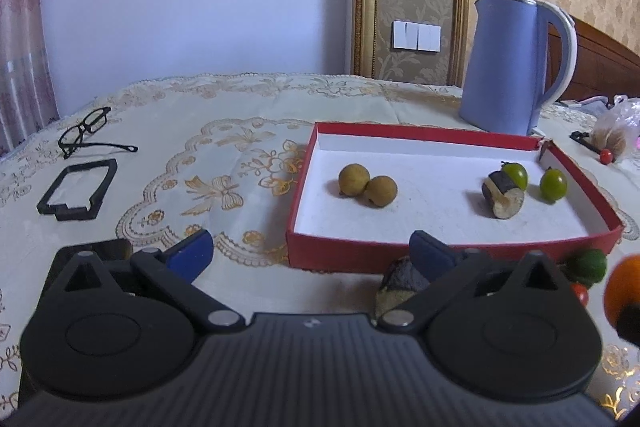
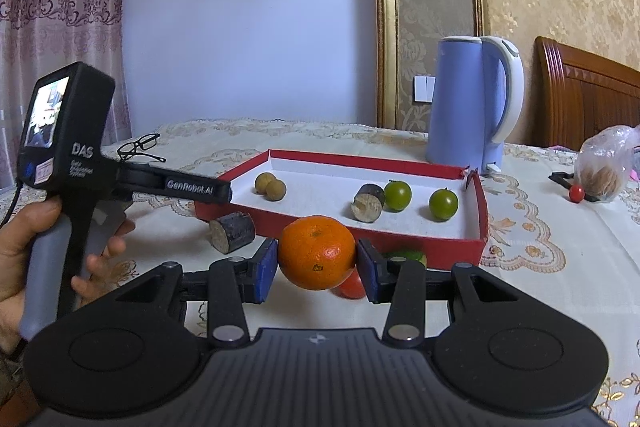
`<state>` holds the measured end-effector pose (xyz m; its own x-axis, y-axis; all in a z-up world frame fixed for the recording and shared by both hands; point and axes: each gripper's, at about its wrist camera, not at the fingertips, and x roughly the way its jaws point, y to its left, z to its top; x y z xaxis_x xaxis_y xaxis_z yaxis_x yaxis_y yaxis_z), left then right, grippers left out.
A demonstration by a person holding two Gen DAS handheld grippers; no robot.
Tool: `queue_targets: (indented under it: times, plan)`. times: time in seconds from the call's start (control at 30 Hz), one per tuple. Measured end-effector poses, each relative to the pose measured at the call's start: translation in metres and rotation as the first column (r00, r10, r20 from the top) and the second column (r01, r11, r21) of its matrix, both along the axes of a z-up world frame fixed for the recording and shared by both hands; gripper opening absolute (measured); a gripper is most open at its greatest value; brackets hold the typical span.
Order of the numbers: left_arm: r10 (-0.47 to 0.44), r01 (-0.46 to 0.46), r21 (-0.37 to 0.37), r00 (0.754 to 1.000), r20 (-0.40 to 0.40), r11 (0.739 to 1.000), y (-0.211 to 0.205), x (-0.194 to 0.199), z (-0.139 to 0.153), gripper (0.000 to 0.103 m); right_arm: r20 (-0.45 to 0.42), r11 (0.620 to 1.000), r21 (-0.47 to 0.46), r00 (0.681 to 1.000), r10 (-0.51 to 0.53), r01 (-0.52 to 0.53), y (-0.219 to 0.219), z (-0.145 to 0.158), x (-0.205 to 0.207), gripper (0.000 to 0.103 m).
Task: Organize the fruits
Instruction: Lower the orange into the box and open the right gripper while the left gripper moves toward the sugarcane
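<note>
The tabletop (image 2: 560,307), under an embroidered cream cloth, carries a blue kettle (image 2: 472,103) at the back and, in front of it, a shallow red box (image 2: 420,233) with a white floor. Inside the box lie two brown longans (image 1: 366,183) touching each other on the left, a dark cut stem piece (image 1: 502,195) to the right with one green fruit (image 1: 516,174) touching it behind, and a second green fruit (image 1: 553,185) just beside, near the right wall.

The right tongs (image 2: 317,263) are clamped on an orange (image 2: 316,251), blue pads pressed to its two sides, held just before the near wall of the box and above the cloth. Beneath it a red tomato (image 2: 352,287) and a green fruit (image 2: 408,255) lie partly hidden outside the box.

The left tongs (image 1: 310,253) stand wide apart and hold nothing, low over the cloth at the box's near left corner. A second dark stem piece (image 2: 232,231) lies on the cloth just by their right finger. Black glasses (image 1: 88,131) and a black frame (image 1: 78,189) lie well apart to the left.
</note>
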<state>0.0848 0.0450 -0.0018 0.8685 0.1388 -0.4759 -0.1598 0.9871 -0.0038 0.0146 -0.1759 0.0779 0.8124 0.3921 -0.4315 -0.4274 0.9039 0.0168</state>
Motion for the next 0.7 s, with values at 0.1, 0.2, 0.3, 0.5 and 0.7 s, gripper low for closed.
queue_targets:
  times: [0.1,0.2,0.3,0.5,0.7]
  plan:
    - [-0.012,0.012,-0.025,1.0,0.004,1.0,0.004,-0.008,0.0,0.103,0.004,1.0,-0.001,1.0,-0.001,0.001,0.003,0.002,0.006,0.042]
    - [-0.012,0.013,-0.031,1.0,0.008,0.999,0.007,-0.016,0.0,0.103,0.007,1.0,-0.002,1.0,0.0,0.0,0.006,0.003,0.014,0.042]
    - [-0.024,0.024,-0.051,1.0,0.006,0.998,0.012,-0.023,0.0,0.103,0.014,1.0,-0.003,1.0,-0.002,0.002,0.01,0.006,0.024,0.042]
    - [-0.066,0.067,-0.074,0.998,0.018,0.995,0.019,-0.035,0.002,0.103,0.006,1.0,-0.024,1.0,-0.003,0.003,0.022,0.01,0.055,0.042]
    - [-0.081,0.082,-0.033,0.997,0.008,0.996,0.011,-0.037,-0.001,0.103,-0.021,0.998,-0.059,1.0,0.006,-0.007,0.048,0.007,0.094,0.042]
